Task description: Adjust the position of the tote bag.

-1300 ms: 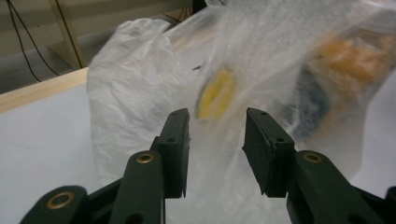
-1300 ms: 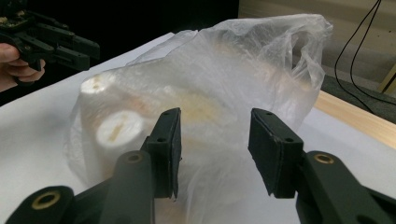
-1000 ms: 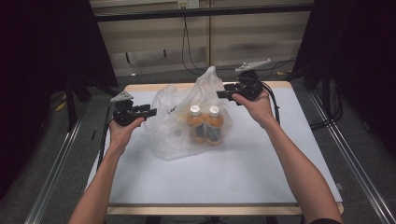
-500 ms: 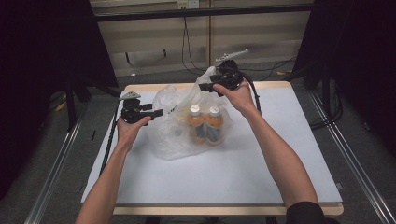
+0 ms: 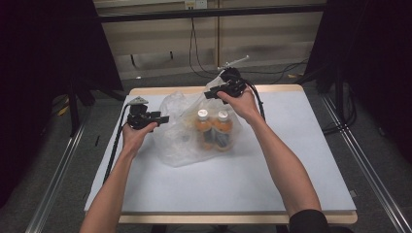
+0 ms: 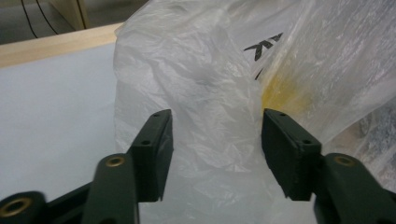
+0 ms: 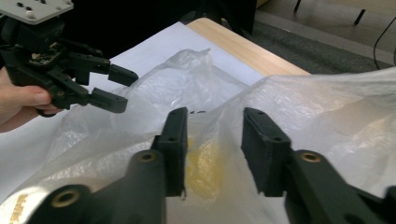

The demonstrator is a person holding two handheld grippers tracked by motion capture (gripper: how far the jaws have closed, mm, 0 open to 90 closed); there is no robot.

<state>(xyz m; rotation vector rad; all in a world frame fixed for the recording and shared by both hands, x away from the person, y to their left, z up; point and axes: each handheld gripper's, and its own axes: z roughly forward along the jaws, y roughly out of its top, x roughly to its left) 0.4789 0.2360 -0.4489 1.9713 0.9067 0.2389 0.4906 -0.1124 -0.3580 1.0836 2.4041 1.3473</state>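
Clear plastic bag holding two orange-capped bottles, mid-table, approached from both sides.

Left gripper and right gripper have just been closing, jaws part-open astride bag folds, apparently not yet pinching, likely to spread its mouth. White table; dark curtained room.

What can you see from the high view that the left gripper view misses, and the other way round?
The high view shows two bottles with white caps inside the bag, plus both forearms and the right gripper. The left gripper view shows black print on the bag and the plastic between the parted jaws of the left gripper. Both show the bag and table.
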